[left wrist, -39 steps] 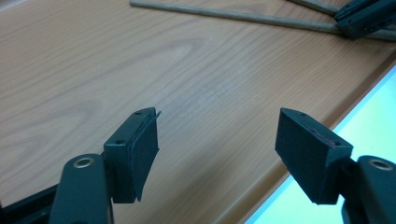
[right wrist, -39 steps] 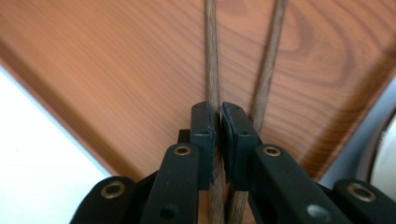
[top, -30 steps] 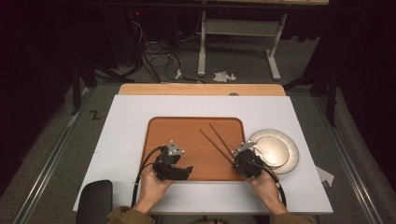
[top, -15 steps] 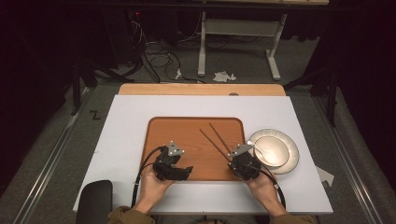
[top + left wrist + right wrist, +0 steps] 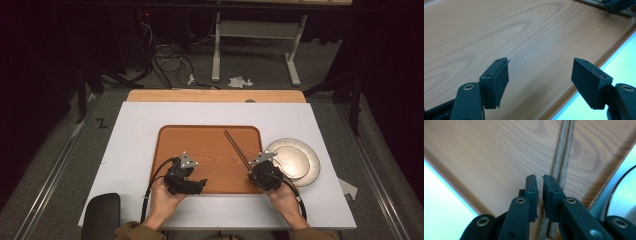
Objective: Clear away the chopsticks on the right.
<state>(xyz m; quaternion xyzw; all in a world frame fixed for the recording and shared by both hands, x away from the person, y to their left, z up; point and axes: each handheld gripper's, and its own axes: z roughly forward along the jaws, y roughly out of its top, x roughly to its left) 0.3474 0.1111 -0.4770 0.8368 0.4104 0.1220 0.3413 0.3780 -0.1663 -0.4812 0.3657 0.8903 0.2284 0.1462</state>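
The right gripper (image 5: 539,185), jaws nearly together with nothing pinched, hangs over the near end of the chopsticks (image 5: 563,157), which lie on the tray (image 5: 200,145) beside the plates (image 5: 300,155); the left gripper (image 5: 540,75), jaws spread and empty, waits clear.

A pair of thin brown wooden chopsticks (image 5: 238,148) lies flat and side by side, touching along their length, on the wood-grain tray. Their near ends (image 5: 552,230) pass under the right gripper (image 5: 540,182), just beside its nearly closed jaws, and run diagonally away from it.
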